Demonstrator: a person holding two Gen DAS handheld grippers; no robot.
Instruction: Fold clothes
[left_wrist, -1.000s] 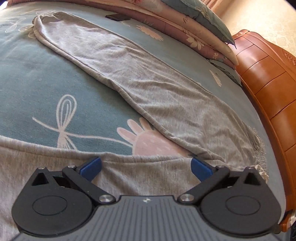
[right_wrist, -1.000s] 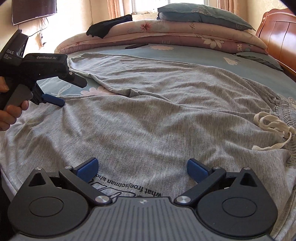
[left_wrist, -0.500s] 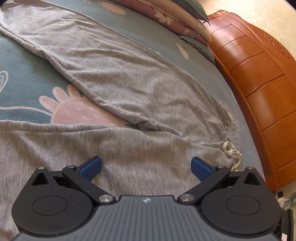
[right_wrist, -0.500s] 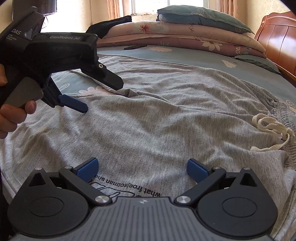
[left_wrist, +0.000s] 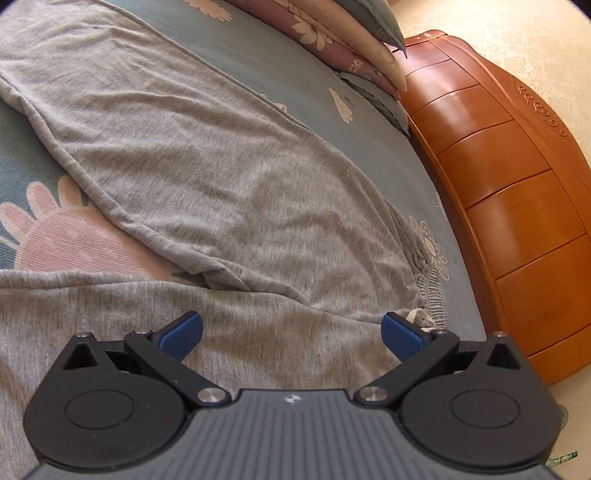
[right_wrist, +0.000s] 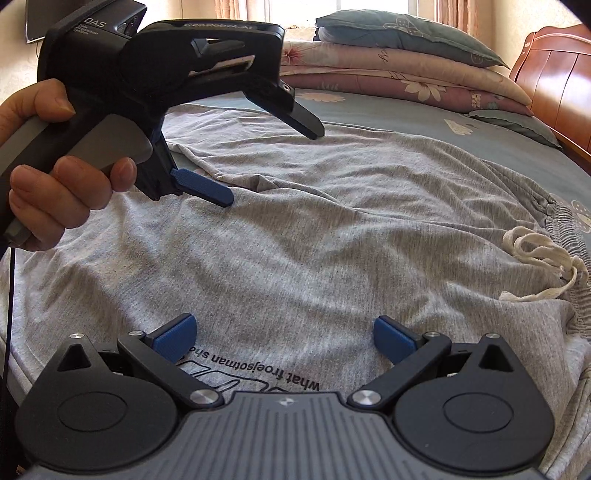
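Both tools released, nothing gripped. Right tool (right_wrist: 282, 338) hovers low over the near end of the grey trousers (right_wrist: 332, 229), just above the printed text (right_wrist: 258, 376). Left tool (left_wrist: 290, 334), carried by a hand (right_wrist: 55, 162), hangs over the crotch fork where the two legs split, likely picking a grab point there. Trousers lie spread flat on the bed (left_wrist: 332, 74), waistband drawstring (right_wrist: 539, 254) at right, one leg running far-left. No fold made yet; pillows (right_wrist: 406, 33) far.
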